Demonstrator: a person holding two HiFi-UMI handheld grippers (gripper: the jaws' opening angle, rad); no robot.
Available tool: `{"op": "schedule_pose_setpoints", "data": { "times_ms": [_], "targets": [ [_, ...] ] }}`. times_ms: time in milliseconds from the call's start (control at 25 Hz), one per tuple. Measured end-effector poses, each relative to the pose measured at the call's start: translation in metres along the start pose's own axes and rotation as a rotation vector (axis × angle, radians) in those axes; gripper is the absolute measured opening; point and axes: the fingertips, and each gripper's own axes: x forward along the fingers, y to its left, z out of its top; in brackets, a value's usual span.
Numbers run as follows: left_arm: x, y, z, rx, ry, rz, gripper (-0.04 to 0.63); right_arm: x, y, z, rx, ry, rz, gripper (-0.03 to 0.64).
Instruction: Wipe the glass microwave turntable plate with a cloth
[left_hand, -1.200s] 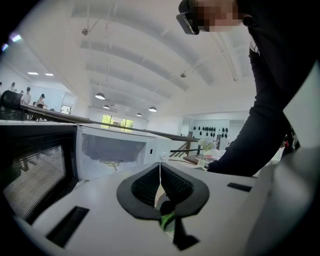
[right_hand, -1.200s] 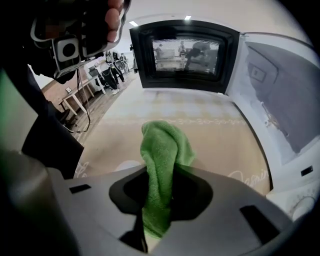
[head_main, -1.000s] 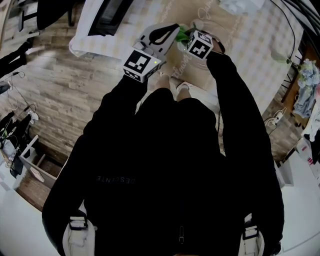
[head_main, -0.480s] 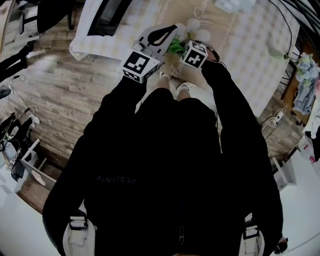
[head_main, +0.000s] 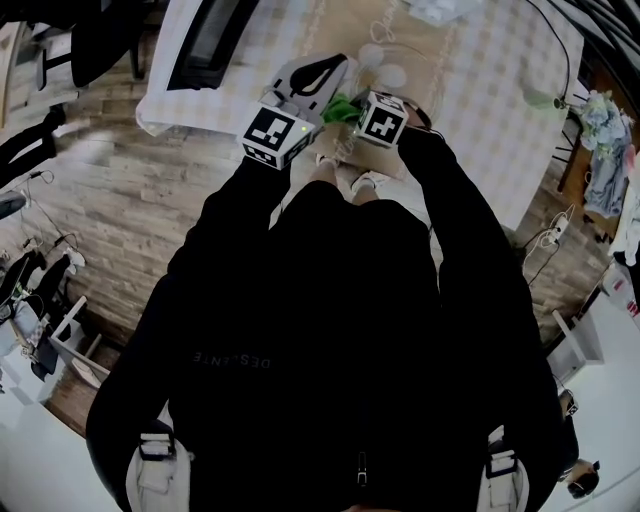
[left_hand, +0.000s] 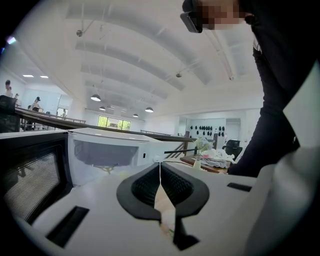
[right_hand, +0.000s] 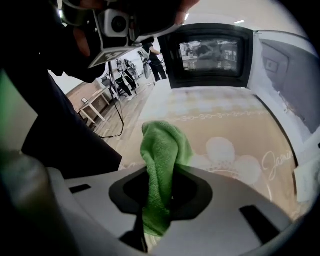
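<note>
Gripping a green cloth (right_hand: 162, 150) in the right hand-held gripper (right_hand: 159, 192): clamped tight on the bunched middle, with a rounded fold sticking out past the fingertips toward 12 o'clock and a shorter tail trailing back toward 6. Holding the left hand-held gripper (left_hand: 160, 167) closed down to a hairline seam, with only a thin pale sliver caught in it, too slight to name. In the head view, both held close together above the near edge of the worktop (right_hand: 225, 110), left at 9 o'clock of right, with the cloth wedged in between. Hard to make out the glass turntable plate (head_main: 420, 65): just a faint curved rim at about 1 o'clock of the right hand-held gripper, over the white flower print (right_hand: 226, 150) on the beige runner; impossible to tell whether touched by the cloth or by either gripper. Beyond, at 12 o'clock in the right gripper view, a microwave (right_hand: 210, 55) with a dark window. At 9 o'clock there, crowded by the person's black clothing (right_hand: 65, 125). Farther off at 11 o'clock, people (right_hand: 152, 60) standing on a wood floor (head_main: 130, 180).
</note>
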Motion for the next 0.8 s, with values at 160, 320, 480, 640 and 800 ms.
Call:
{"op": "schedule_pose_setpoints", "data": {
  "times_ms": [160, 320, 480, 640, 800],
  "targets": [
    [0.01, 0.001, 0.002, 0.004, -0.001, -0.012, 0.021, -0.028, -0.035, -0.001, 0.025, -0.025, -0.083, 0.092],
    [0.021, 0.005, 0.004, 0.004, -0.002, -0.024, 0.021, -0.054, -0.08, -0.008, 0.036, -0.033, -0.182, 0.092],
    [0.033, 0.011, 0.002, -0.002, -0.005, -0.03, 0.021, -0.077, -0.122, -0.022, 0.068, 0.007, -0.277, 0.092],
    [0.047, 0.016, -0.004, -0.011, 0.001, -0.037, 0.021, -0.085, -0.157, -0.031, 0.092, 0.023, -0.348, 0.092],
    [0.057, 0.018, -0.007, -0.012, 0.011, -0.05, 0.021, -0.085, -0.179, -0.036, 0.081, 0.07, -0.399, 0.094]
  ]
}}
